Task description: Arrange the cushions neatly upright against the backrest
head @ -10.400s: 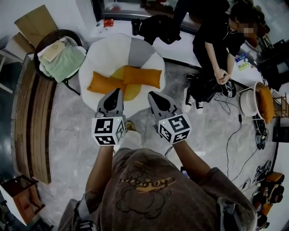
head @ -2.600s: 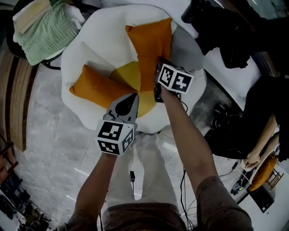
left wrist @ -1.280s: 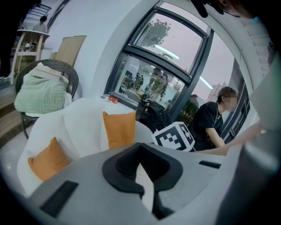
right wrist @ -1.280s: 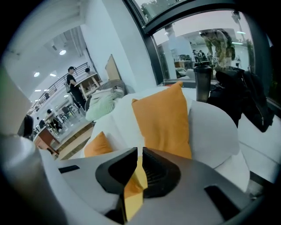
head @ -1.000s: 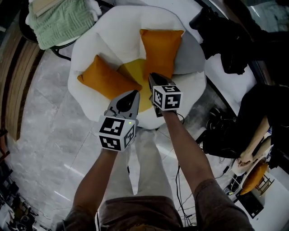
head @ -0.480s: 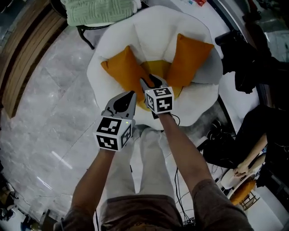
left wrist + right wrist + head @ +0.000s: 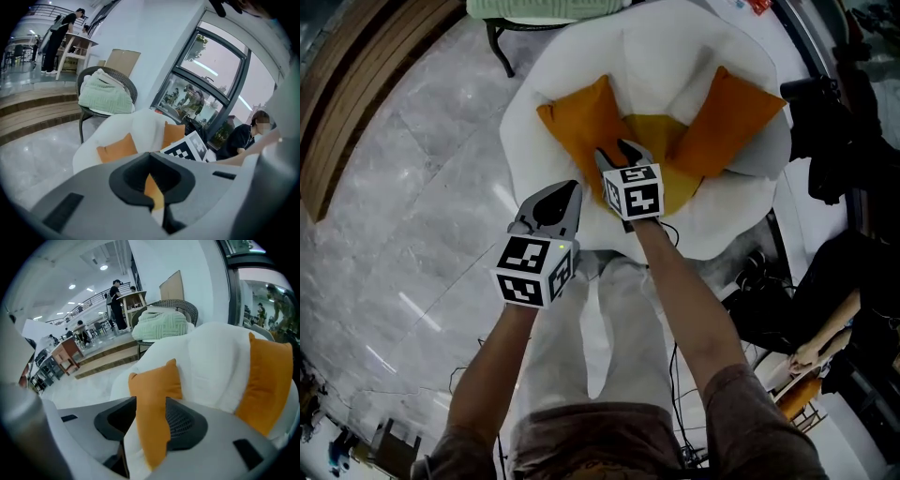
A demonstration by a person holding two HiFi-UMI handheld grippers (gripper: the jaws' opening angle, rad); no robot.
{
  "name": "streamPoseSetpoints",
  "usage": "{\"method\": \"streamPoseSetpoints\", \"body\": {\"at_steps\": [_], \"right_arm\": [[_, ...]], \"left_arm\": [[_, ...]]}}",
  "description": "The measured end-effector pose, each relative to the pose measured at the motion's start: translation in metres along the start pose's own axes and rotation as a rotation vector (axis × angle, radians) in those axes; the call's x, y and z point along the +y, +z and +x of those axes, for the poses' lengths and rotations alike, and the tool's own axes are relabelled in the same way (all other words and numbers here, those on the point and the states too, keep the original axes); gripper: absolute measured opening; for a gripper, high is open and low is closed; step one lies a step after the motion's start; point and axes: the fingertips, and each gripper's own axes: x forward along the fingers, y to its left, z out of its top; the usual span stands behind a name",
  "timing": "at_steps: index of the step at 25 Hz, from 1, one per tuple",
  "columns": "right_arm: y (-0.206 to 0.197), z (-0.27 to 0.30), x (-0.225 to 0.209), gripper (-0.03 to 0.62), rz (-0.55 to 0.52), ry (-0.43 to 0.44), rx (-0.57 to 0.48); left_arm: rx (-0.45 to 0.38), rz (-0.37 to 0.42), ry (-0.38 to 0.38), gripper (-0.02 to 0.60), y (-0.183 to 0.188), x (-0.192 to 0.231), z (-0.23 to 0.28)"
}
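Observation:
A white armchair with a yellow seat holds two orange cushions. The right cushion stands upright against the backrest. The left cushion leans low across the seat's left side. My right gripper is at that cushion's near end. Its jaws are opening, and in the right gripper view the left cushion runs between them without being squeezed. My left gripper hovers shut and empty before the chair's front edge, to the left of the right one. The left gripper view shows both cushions beyond its jaws.
A wicker chair with a green blanket stands left of the armchair. Wooden steps run along the far left. A seated person and dark bags are on the right, with cables on the marble floor.
My right gripper has swung left from beside the upright cushion to the near end of the left cushion, and its jaws have spread apart. The left gripper has kept its place.

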Motion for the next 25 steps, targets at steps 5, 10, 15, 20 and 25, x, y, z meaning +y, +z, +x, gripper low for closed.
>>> {"method": "streamPoseSetpoints", "body": {"at_steps": [5,10,15,20,25], "right_arm": [[-0.010,0.033,-0.001,0.194,-0.031,-0.002,0.045],[-0.021,0.063,-0.010,0.206,-0.056,-0.031,0.091],[-0.021,0.076,-0.011,0.206,-0.050,-0.045,0.083],[-0.021,0.079,-0.013,0.206,-0.044,-0.042,0.086],[-0.022,0.075,-0.012,0.106,-0.031,-0.024,0.107]], "left_arm": [[0.014,-0.014,0.002,0.005,-0.015,0.022,0.011],[0.020,-0.026,0.001,0.005,-0.027,0.040,0.023],[0.034,-0.044,0.007,0.005,-0.037,0.054,0.029],[0.045,-0.054,0.009,0.005,-0.039,0.060,0.033],[0.048,-0.055,0.006,0.005,-0.037,0.058,0.034]]}}
